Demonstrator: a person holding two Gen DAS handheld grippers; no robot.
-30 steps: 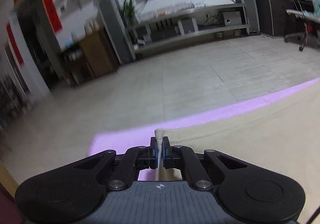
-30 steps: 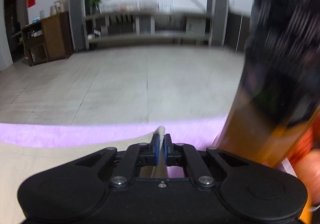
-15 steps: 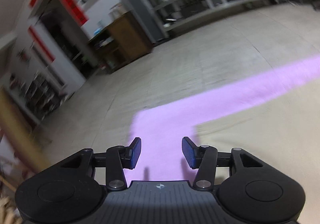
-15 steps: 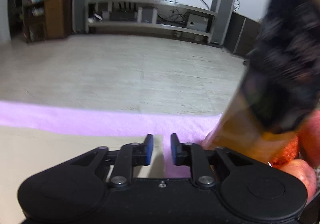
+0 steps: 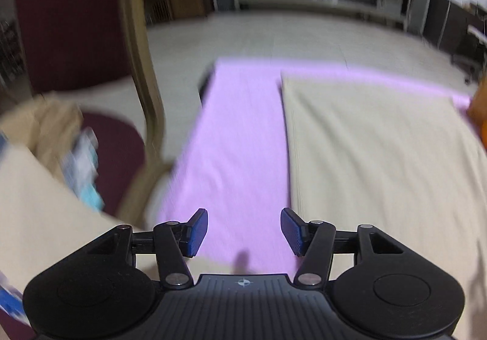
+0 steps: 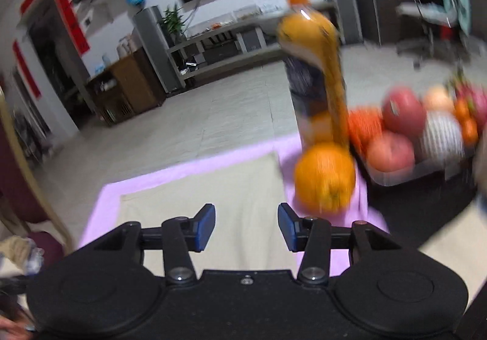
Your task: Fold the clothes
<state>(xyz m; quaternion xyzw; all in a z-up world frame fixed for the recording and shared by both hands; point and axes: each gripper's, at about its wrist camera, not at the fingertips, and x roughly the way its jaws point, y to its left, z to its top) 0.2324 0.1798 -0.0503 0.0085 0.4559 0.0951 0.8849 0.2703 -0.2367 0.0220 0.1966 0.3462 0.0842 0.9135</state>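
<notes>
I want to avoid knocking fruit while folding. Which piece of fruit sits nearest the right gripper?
The loose orange, lying by itself on the pink cloth in front of the juice bottle. The apples and other fruit sit farther right, piled in a container.

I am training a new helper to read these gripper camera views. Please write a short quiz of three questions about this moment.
1. True or false: the left hand-held gripper pinches the beige cloth.
2. What stands just behind the orange? A) a mug B) an orange drink bottle C) a lamp
3. What colour is the cover under the cloth?

Key
1. False: nothing is between its opening jaws.
2. B
3. Pink-purple
</notes>
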